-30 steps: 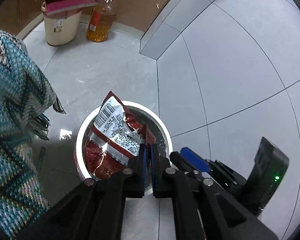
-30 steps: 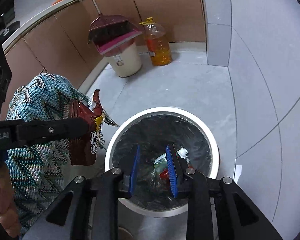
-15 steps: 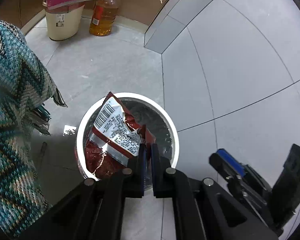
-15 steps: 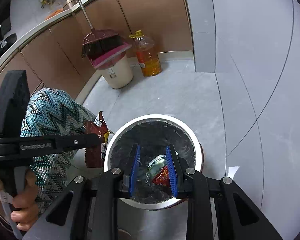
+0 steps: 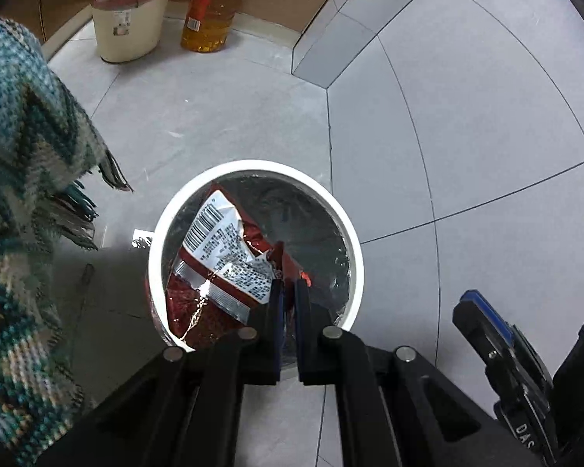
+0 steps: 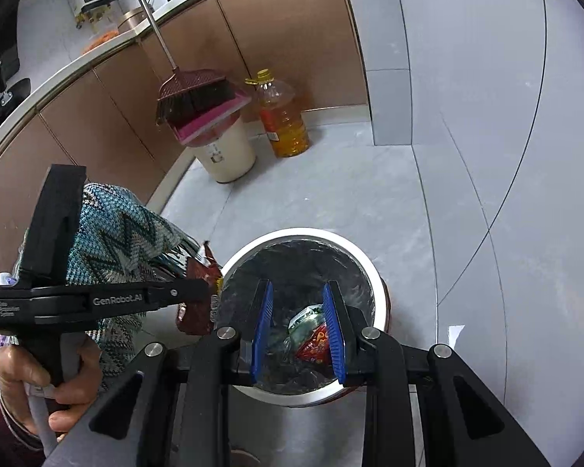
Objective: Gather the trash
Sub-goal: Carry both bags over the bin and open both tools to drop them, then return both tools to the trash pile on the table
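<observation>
Your left gripper (image 5: 287,292) is clenched on the corner of a red snack wrapper (image 5: 222,260), with the jaws pinched nearly together on the foil. Your right gripper (image 6: 299,327) holds nothing; its blue pads stand partly apart with only the bin's contents showing between them. From the left wrist, the wrapper hangs over the white-rimmed trash bin (image 5: 350,233), covering its mouth from about 7 to 11 o'clock, with its lower edge crossing the rim near 7 o'clock. From the right wrist, the wrapper looks to be just outside the rim at about 9 o'clock, so I can't tell whether it is fully over the opening. Inside the bin, on the black liner, there is already other rubbish, including a red packet (image 6: 314,344), so part of the collecting seems done. What remains, as I judge it, is to bring this wrapper clear over the opening and let go. At 12 o'clock, well apart, a cream bucket (image 6: 226,151) and an oil bottle (image 6: 286,120) stand against the cabinets.
</observation>
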`<state>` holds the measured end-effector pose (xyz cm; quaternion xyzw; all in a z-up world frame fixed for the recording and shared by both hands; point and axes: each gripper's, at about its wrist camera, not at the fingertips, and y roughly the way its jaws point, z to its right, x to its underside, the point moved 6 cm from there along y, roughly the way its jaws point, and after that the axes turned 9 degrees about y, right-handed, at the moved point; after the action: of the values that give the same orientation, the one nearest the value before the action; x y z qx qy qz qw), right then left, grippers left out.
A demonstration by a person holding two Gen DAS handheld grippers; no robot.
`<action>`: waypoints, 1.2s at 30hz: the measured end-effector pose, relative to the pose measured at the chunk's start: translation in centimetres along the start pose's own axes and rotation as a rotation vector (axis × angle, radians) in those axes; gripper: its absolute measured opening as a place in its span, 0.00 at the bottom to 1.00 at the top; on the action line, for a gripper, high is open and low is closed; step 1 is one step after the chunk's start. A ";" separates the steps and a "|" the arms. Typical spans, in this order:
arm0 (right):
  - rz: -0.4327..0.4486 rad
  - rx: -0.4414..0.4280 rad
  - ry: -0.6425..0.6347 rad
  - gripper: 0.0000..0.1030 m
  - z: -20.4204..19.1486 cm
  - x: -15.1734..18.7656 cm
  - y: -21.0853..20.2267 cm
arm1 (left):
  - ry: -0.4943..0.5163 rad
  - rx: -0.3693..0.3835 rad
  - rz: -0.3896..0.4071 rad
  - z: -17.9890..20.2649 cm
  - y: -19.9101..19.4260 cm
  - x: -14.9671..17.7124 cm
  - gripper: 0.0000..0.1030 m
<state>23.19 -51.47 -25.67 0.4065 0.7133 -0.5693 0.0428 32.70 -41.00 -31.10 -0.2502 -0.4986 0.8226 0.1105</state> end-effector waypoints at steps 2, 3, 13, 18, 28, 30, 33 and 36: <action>0.002 -0.001 0.003 0.26 0.2 0.1 -0.1 | 0.006 0.002 -0.015 0.2 0.5 0.1 0.05; 0.003 -0.002 0.005 0.26 0.2 0.1 -0.1 | 0.010 0.002 -0.022 0.3 0.7 0.1 0.05; 0.017 -0.008 0.031 0.26 0.8 0.2 -0.5 | 0.013 0.002 -0.049 0.6 1.5 0.4 0.43; 0.029 -0.013 0.036 0.27 1.0 0.1 -0.9 | -0.003 0.016 -0.025 0.4 1.1 0.2 0.54; 0.051 -0.030 0.056 0.27 1.3 0.3 -2.3 | -0.033 0.129 0.019 1.4 -2.8 0.7 0.54; 0.055 -0.038 0.055 0.27 1.1 0.2 -2.9 | -0.018 0.120 0.057 1.5 -4.9 1.1 0.54; 0.070 -0.056 0.035 0.27 0.0 0.3 -4.3 | -0.018 0.100 0.133 1.5 -8.4 1.4 0.54; 0.090 -0.087 0.006 0.27 -1.9 0.5 -6.3 | -0.019 0.050 0.254 1.0 -13.9 2.3 0.54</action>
<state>19.67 -49.75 -20.33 0.4377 0.7185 -0.5341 0.0838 29.30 -34.11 -19.23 -0.3006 -0.4431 0.8446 0.0071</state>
